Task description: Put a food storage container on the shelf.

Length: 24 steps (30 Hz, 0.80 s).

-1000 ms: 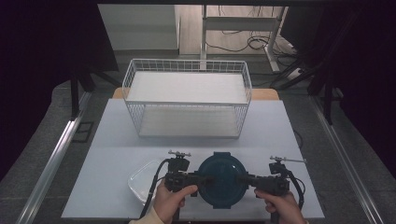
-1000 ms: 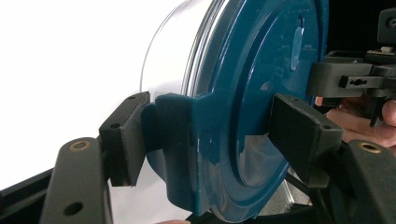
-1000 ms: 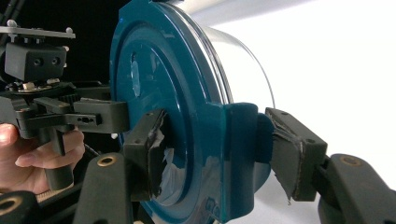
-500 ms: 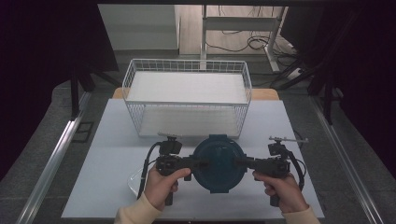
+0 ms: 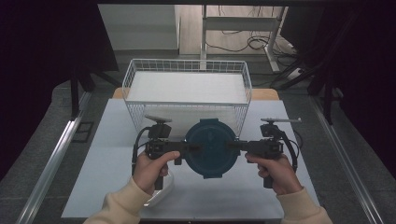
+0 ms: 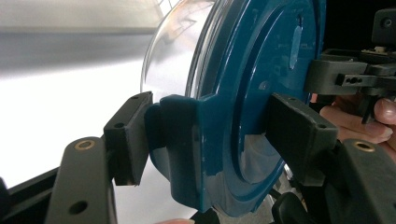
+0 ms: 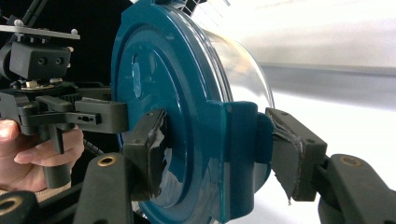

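A round clear container with a dark teal lid [image 5: 210, 147] hangs in the air in front of the wire basket, lid facing up. My left gripper [image 5: 194, 147] grips its left side clip and my right gripper [image 5: 232, 145] grips the right one. In the left gripper view the pads [image 6: 133, 135] press on the teal clip of the container [image 6: 252, 84], one under the rim and one on the lid. In the right gripper view the right gripper [image 7: 222, 151] clamps the opposite clip of the container [image 7: 163, 84] the same way, with the left gripper [image 7: 70, 116] beyond it.
A white wire basket [image 5: 187, 103] stands on the white table [image 5: 107, 163] just behind the container. A clear round dish [image 5: 161, 193] lies on the table under my left forearm. Dark floor and metal rails flank the table.
Both hands have risen and moved away from the table's near edge toward the basket, carrying the container between them. The clear dish stayed on the table.
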Available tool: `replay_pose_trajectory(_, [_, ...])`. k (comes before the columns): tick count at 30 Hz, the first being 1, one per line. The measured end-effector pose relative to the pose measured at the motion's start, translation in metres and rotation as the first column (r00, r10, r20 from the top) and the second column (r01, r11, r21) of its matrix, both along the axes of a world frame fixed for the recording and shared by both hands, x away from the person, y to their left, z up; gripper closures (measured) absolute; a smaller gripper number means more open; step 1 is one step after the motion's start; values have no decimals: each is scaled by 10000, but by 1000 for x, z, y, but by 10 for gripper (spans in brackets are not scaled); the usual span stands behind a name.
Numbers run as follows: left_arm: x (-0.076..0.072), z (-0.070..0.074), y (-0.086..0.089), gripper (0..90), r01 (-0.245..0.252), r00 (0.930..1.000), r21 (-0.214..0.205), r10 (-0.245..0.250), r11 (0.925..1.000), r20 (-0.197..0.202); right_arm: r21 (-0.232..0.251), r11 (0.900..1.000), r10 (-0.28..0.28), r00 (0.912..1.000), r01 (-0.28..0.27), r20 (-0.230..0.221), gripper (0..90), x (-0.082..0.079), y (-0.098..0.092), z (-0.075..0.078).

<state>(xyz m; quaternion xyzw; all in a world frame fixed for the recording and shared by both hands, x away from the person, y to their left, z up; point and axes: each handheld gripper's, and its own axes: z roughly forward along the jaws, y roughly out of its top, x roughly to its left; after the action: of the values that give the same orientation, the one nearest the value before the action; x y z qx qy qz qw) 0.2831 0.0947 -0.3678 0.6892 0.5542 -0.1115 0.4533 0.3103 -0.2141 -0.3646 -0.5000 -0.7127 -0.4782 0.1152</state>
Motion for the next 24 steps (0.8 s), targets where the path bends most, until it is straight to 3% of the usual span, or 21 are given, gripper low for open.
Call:
replay_pose_trajectory(7, [9, 21, 15, 341, -31, 9998, 91, 29, 10000, 196, 90, 9999, 145, 9998, -146, 152, 407, 13, 17, 20])
replay_pose_trajectory(14, [20, 39, 35, 341, -59, 9995, -112, 63, 9999, 317, -62, 9998, 199, 9991, -197, 364, 407, 23, 35, 42])
replay_pose_trajectory(17, [28, 47, 43, 341, 39, 9994, -136, -35, 9999, 333, -149, 9997, 203, 9986, -196, 480, 408, 32, 44, 54])
replay_pose_trajectory(24, [50, 62, 52, 342, 191, 9989, -77, -188, 9998, 434, -149, 9997, 189, 9981, -180, 586, 408, 47, 51, 66])
